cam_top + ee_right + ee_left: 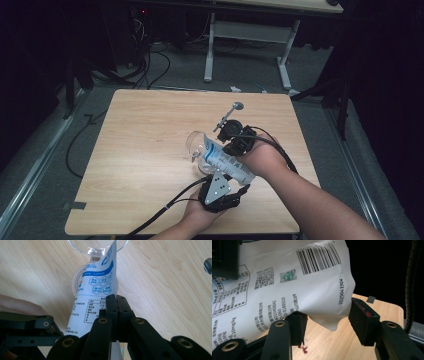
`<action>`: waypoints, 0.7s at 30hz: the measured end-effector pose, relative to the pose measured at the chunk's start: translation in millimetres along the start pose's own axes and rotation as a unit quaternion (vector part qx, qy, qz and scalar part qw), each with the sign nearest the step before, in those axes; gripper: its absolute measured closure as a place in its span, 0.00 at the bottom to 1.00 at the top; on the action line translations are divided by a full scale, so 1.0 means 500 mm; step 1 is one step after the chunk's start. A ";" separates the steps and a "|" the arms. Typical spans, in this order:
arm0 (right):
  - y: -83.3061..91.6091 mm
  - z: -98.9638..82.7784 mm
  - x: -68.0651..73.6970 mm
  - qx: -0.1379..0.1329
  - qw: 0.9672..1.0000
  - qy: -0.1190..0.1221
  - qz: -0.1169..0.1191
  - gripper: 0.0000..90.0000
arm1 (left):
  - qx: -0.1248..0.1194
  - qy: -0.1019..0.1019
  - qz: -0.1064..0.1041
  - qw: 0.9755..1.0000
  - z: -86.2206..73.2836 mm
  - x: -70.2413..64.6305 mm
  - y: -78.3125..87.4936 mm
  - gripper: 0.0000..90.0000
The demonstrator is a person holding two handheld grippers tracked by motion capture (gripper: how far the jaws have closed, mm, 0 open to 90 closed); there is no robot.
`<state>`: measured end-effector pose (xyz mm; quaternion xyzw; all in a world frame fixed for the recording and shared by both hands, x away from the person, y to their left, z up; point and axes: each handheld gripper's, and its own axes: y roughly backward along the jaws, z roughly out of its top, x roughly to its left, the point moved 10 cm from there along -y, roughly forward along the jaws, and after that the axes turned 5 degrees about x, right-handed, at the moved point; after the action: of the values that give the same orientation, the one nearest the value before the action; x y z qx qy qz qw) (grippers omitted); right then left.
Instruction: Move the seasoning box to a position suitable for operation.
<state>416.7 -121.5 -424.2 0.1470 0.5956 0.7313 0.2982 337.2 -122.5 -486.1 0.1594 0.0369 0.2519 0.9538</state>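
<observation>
A: Roughly where does the work stand?

B: Seemingly midway. A white printed pouch [225,162] is held over the bench [140,150], right of centre and toward the near edge, with its top end tipped against a clear glass [196,145] lying or leaning there. Whether anything has been poured cannot be told; a few dark red crumbs [303,348] are seen on the wood under the pouch. What is left, it is judged, is emptying the pouch and setting it down.

A: And on the left side?

B: The left tongs [324,325] are brought in from the near edge, below the pouch's bottom end. Their jaws are apart; the bottom corner of the pouch hangs between them, brushing one pad [297,327], with a gap left at the other, so no firm clamp is shown.

A: And the right?

B: The right tongs [117,307] are pressed together on the pouch's side edge, pointing toward the glass. The hand [265,157] is reached in from the near right corner, forearm angled across that corner.
</observation>
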 end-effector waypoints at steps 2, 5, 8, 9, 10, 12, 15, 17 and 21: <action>0.000 0.001 -0.001 0.000 1.000 0.000 -0.001 1.00 | -0.001 0.000 0.000 1.000 0.001 0.000 0.001 0.55; -0.001 0.002 -0.001 -0.001 1.000 -0.001 0.000 1.00 | -0.006 0.004 0.000 1.000 0.005 0.001 0.002 0.55; -0.002 0.005 0.000 -0.002 1.000 -0.001 0.000 1.00 | -0.006 0.004 -0.001 1.000 0.006 0.003 0.002 0.55; -0.002 0.005 0.000 -0.001 1.000 -0.002 -0.001 1.00 | -0.006 0.005 -0.001 1.000 0.006 0.003 0.002 0.55; -0.002 0.005 0.000 -0.001 1.000 0.000 -0.001 1.00 | -0.005 0.005 -0.001 1.000 0.006 0.003 0.002 0.55; -0.003 0.005 0.000 -0.001 1.000 -0.001 0.000 1.00 | -0.004 0.004 -0.001 1.000 0.005 0.003 0.002 0.55; -0.003 0.005 -0.001 -0.001 1.000 -0.001 -0.001 1.00 | -0.004 0.003 -0.001 1.000 0.005 0.003 0.002 0.55; -0.002 0.004 0.000 -0.001 1.000 -0.001 -0.002 1.00 | -0.004 0.003 -0.001 1.000 0.005 0.003 0.002 0.55; -0.002 0.004 0.000 -0.002 1.000 0.001 -0.002 1.00 | -0.005 0.002 -0.001 1.000 0.006 0.002 0.002 0.56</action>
<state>418.1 -120.1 -424.5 0.1447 0.5949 0.7317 0.2996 337.8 -122.1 -483.1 0.1539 0.0381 0.2512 0.9549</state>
